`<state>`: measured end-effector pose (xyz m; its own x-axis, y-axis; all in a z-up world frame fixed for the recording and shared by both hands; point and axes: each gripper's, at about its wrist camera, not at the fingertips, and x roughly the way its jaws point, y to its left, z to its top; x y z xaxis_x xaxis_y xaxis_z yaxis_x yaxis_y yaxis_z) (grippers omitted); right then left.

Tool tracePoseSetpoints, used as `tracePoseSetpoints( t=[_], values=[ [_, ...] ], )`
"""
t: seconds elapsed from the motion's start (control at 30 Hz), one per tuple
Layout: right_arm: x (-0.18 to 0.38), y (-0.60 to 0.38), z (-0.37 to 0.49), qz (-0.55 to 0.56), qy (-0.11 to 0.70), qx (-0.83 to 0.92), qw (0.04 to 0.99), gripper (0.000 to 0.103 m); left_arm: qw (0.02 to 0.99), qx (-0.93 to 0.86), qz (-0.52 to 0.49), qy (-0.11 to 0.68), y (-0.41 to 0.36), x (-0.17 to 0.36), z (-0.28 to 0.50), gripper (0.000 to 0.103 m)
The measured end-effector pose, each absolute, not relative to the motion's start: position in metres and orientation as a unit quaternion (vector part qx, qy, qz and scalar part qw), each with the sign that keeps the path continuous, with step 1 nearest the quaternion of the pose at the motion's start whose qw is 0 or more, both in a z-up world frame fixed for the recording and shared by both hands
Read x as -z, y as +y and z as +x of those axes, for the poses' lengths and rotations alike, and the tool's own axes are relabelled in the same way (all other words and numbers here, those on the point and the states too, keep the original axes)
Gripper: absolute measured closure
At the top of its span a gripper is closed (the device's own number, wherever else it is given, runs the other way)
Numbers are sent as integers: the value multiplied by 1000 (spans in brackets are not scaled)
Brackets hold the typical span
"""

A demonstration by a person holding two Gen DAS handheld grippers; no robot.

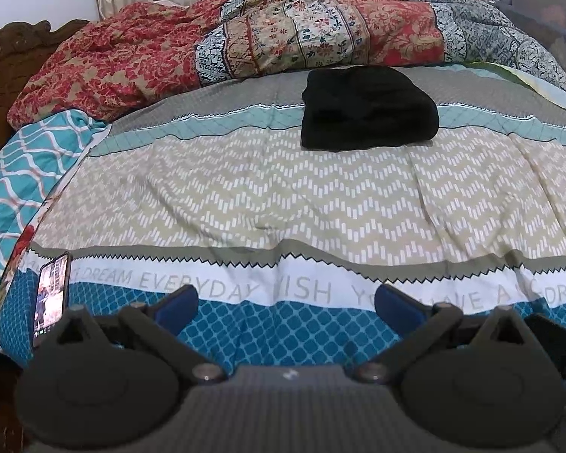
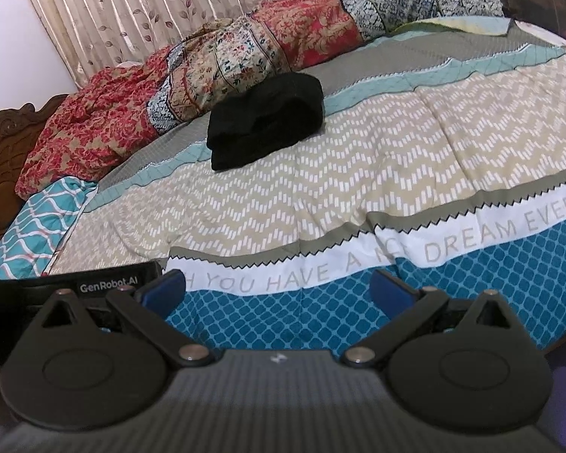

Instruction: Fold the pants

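The phone (image 1: 52, 294) lies at the left edge of the bed (image 1: 245, 196), screen up, well apart from the work area; it appears set aside there so it stays out of the cloth's way. Behind it, a teal pillow (image 1: 22, 173) and a bunched quilt (image 1: 283, 34) are pushed to the far side, leaving the middle of the bed free.

The pants (image 1: 368, 107) rest toward the far middle of the bed, just in front of the quilt. They form a compact, layered black bundle with rounded edges, lying flat and untouched. Judged from this shape, folding is complete or nearly so.

The left tool (image 1: 286, 304) is wide, fingers spread with nothing between them. It is held low over the near edge of the bed, pointed at the pants and well apart from them.

The right tool (image 2: 277, 288) is also wide and holds nothing. It sits beside the left tool, low at the near edge, rolled slightly, viewing the pants (image 2: 264, 120) from the right.
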<state>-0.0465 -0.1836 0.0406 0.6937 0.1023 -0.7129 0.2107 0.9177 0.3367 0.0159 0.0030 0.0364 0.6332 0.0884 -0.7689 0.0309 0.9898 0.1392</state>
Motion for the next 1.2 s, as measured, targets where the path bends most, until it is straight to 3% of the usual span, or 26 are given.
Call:
tracePoseSetpoints(
  t=[1.2],
  values=[
    [-35, -181, -45, 194, 394, 35, 898, 0, 887, -13, 51, 459, 11, -23, 18, 0]
  ],
)
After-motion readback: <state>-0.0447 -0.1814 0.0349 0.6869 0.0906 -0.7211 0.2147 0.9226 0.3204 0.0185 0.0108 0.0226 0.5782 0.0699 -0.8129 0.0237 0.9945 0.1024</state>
